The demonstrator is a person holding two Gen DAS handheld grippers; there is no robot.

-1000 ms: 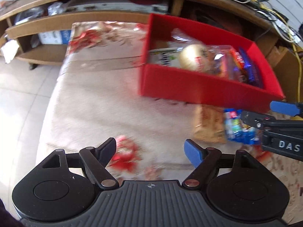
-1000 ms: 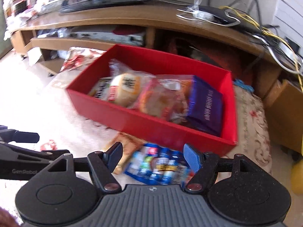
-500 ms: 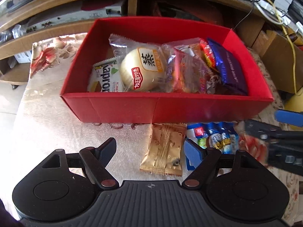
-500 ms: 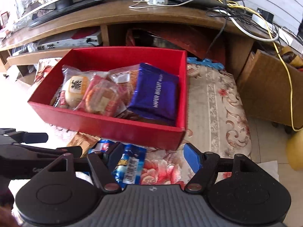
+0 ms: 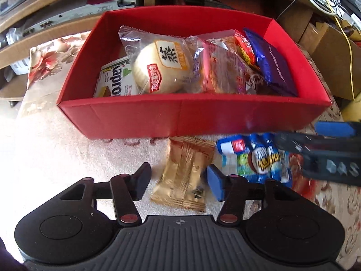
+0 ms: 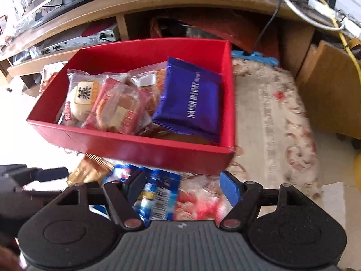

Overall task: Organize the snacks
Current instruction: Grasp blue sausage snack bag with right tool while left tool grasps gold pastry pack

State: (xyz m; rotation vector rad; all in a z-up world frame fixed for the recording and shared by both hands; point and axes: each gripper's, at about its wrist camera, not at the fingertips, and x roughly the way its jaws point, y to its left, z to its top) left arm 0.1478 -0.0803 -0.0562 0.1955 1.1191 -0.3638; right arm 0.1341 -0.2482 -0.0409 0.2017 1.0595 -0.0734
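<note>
The left tongs (image 5: 178, 181) point down at the desk (image 5: 56, 158), jaws closing, with the gold packet (image 5: 183, 176) between them; the pads do not yet press on it. That packet lies flat just in front of the red box (image 5: 180, 117), near the middle of its front wall. Inside the box, from its left end: a white wafer pack (image 5: 115, 79), a wrapped round bun (image 5: 158, 67), clear-wrapped cakes (image 5: 221, 72) and a purple wafer biscuit pack (image 6: 191, 99) at the right end. Right of the gold packet lies a blue snack bag (image 5: 255, 158). The right tongs (image 6: 182, 186) hover over that bag, jaws partly apart and opening, gripping nothing.
</note>
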